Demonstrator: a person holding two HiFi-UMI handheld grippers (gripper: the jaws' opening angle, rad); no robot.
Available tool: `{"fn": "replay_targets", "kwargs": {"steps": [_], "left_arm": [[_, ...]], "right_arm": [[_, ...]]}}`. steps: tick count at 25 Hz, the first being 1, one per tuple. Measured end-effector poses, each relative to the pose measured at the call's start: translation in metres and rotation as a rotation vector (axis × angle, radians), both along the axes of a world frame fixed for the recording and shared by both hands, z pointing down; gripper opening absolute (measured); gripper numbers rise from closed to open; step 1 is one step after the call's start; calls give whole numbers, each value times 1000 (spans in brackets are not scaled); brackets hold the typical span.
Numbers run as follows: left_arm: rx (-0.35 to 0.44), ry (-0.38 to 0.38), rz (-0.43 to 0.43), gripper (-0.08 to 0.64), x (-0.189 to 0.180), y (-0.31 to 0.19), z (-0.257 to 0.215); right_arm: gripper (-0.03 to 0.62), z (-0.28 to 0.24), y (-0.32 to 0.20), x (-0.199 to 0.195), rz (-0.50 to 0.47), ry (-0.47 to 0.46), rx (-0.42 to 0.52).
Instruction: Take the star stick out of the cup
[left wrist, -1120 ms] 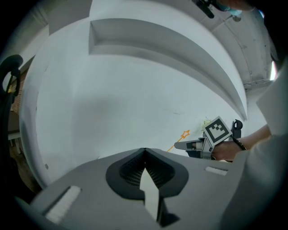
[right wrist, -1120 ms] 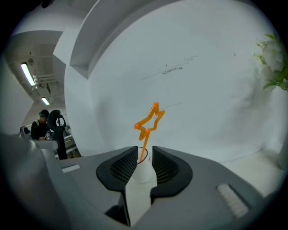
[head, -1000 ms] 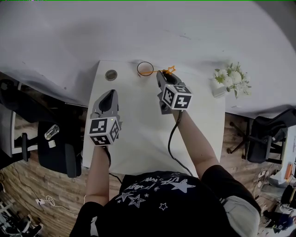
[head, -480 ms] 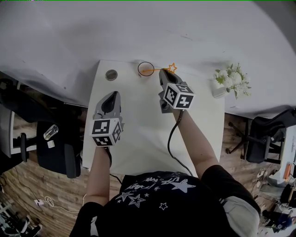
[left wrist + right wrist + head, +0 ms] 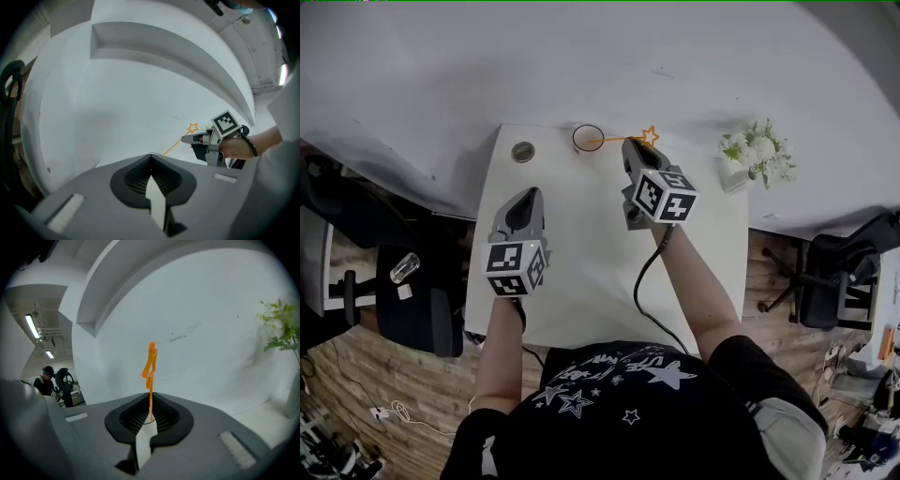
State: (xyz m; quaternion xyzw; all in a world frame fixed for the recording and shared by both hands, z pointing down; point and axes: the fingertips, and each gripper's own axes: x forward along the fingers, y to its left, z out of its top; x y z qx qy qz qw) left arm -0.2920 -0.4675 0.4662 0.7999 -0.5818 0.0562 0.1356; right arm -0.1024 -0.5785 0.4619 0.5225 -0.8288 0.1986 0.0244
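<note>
At the far edge of the white tabletop [image 5: 581, 281], in the upper middle of the head view, a round cup [image 5: 573, 139] shows from above as a dark ring, and the thin orange star stick [image 5: 619, 141] slants from inside that ring up to the right, its outlined star head just past the jaws of the right gripper [image 5: 630, 146]. That grey gripper, with its cube of black-and-white markers, has its jaws closed on the stick's shaft just below the star. Left of centre in the frame, the left gripper [image 5: 525, 194] hangs over bare tabletop, well apart from the cup, its jaws drawn to a point. A small round grey disc [image 5: 523, 151] lies left of the cup, a bunch of white flowers [image 5: 757, 155] stands at the right, and a black office chair [image 5: 417, 314] sits on the wooden floor at the left. Seen from the left gripper view, the left gripper [image 5: 150, 159] has its jaws together with nothing between them; to the right of centre, the right gripper [image 5: 186, 139] grips the star stick [image 5: 173, 146], which slopes down to the left from the star. Seen from the right gripper view, the right gripper [image 5: 150, 414] has its jaws clamped on the star stick [image 5: 150, 373], which rises upright from between the ribbed pads in the middle of the frame against the white wall, with green and white flowers [image 5: 281, 326] at the right edge.
</note>
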Motion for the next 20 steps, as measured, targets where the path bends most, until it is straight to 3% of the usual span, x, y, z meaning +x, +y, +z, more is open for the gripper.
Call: {"fn": "replay_targets", "kwargs": {"steps": [20], "left_arm": [[92,-53,6,3,46,80,-48]], "right_arm": [[32,-53,83,27,-79,-78,81]]}}
